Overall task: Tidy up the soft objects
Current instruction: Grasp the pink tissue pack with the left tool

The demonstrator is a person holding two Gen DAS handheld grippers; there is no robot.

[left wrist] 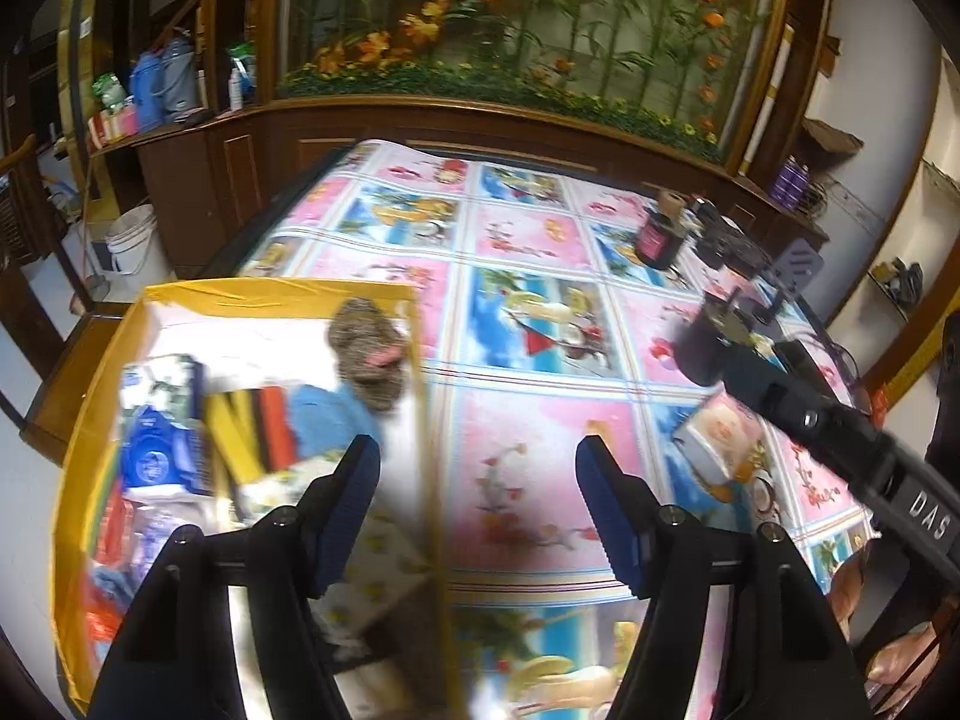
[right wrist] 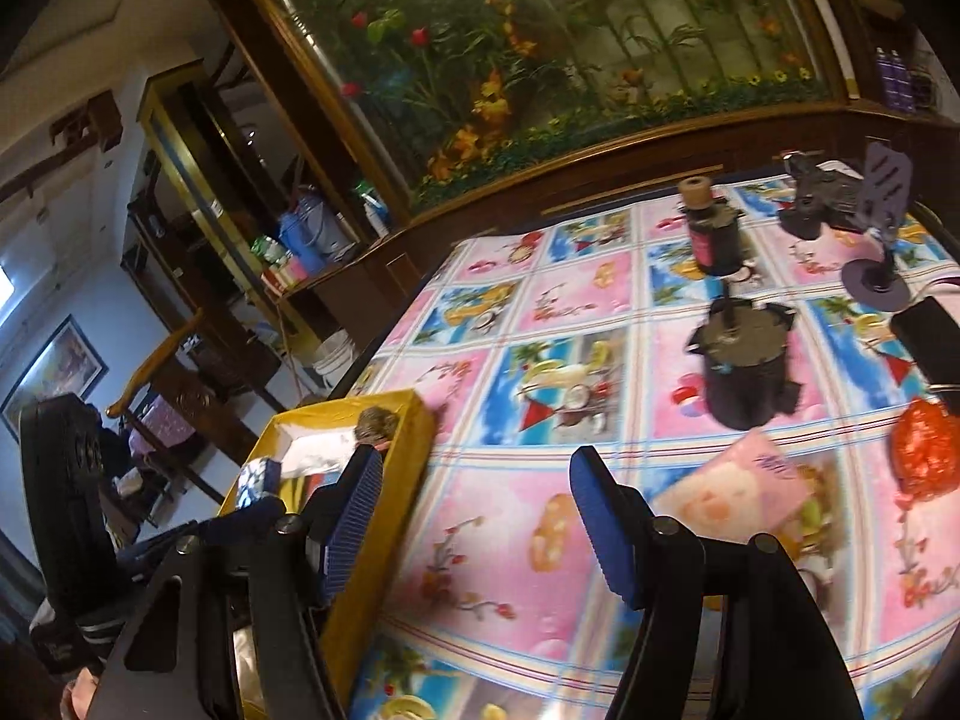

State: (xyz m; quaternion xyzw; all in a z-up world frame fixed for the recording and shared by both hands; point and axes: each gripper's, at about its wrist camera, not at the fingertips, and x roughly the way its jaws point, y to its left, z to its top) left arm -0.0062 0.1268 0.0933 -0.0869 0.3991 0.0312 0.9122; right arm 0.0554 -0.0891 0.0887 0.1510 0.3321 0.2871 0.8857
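Note:
A yellow box [left wrist: 276,288] stands at the table's left edge. It holds several soft items: a grey-brown knitted piece [left wrist: 366,354], a blue cloth [left wrist: 336,420], blue-and-white packets [left wrist: 156,450] and a yellow, black and red striped piece [left wrist: 252,432]. My left gripper [left wrist: 477,468] is open and empty, straddling the box's right wall. My right gripper [right wrist: 477,474] is also open and empty over the tablecloth, just right of the yellow box [right wrist: 390,510]. A pink packet [right wrist: 738,486] lies on the cloth to its right, also visible as the pink packet [left wrist: 720,438] in the left wrist view.
A black pot [right wrist: 744,372], a dark corked bottle [right wrist: 714,234], a purple stand [right wrist: 882,228] and a shiny red object [right wrist: 924,450] sit at the table's right. The right gripper's black body [left wrist: 840,438] crosses the left view. A wooden cabinet with flowers backs the table.

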